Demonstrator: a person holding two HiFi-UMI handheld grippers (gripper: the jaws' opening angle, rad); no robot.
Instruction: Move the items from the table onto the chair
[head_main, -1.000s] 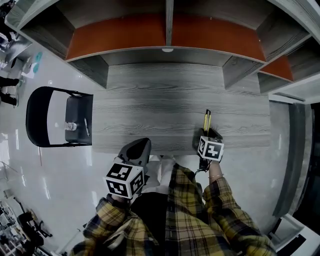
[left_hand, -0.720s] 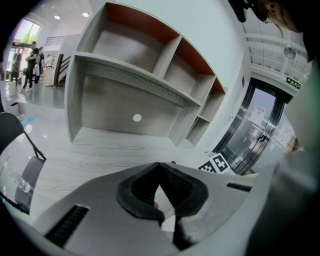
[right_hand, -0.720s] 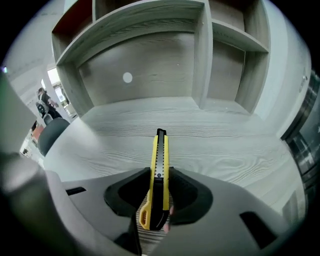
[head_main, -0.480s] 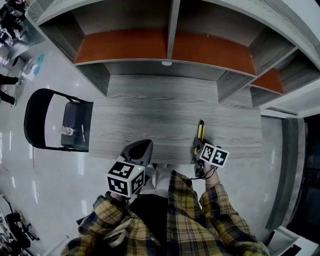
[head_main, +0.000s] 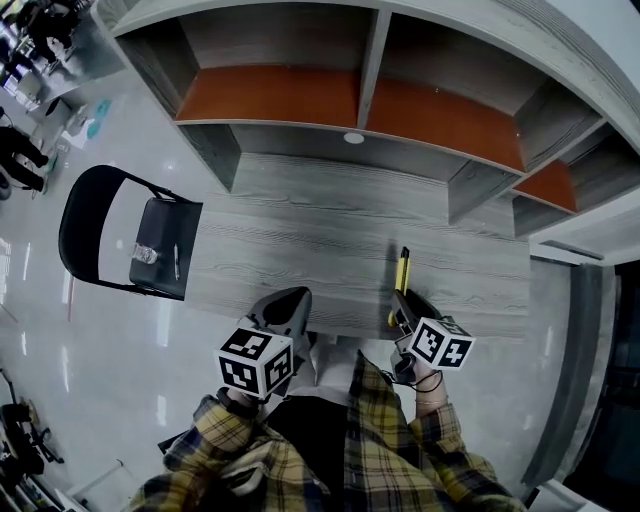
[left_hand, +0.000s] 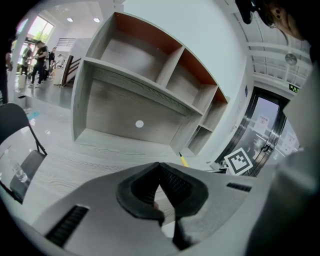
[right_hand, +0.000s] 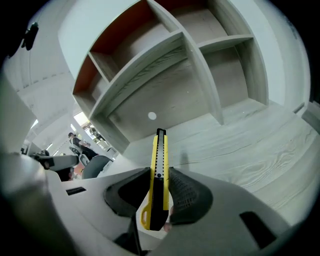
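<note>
- While its jaws have just been closing, the right hand-held gripper (right_hand: 159, 202) now clamps a yellow utility knife (right_hand: 159, 172) between its pads, gripped near the butt end.
- The knife's tip sticks out ahead of the jaws, pointing toward the shelf unit (head_main: 330, 100) at the back.
- Its shadow falls apart from it on the grey wood-grain counter (head_main: 300, 245), so the knife is held above the counter, near the front edge on the right.
- The left hand-held gripper (left_hand: 161, 182) has its jaws pressed together with nothing between them; it hangs at the counter's front edge, left of the knife.
- The black chair (head_main: 158, 222) stands just beside the counter's left end.
- A small clear item (head_main: 145, 254) and a pen (head_main: 176, 262) lie on the chair's seat.
</note>
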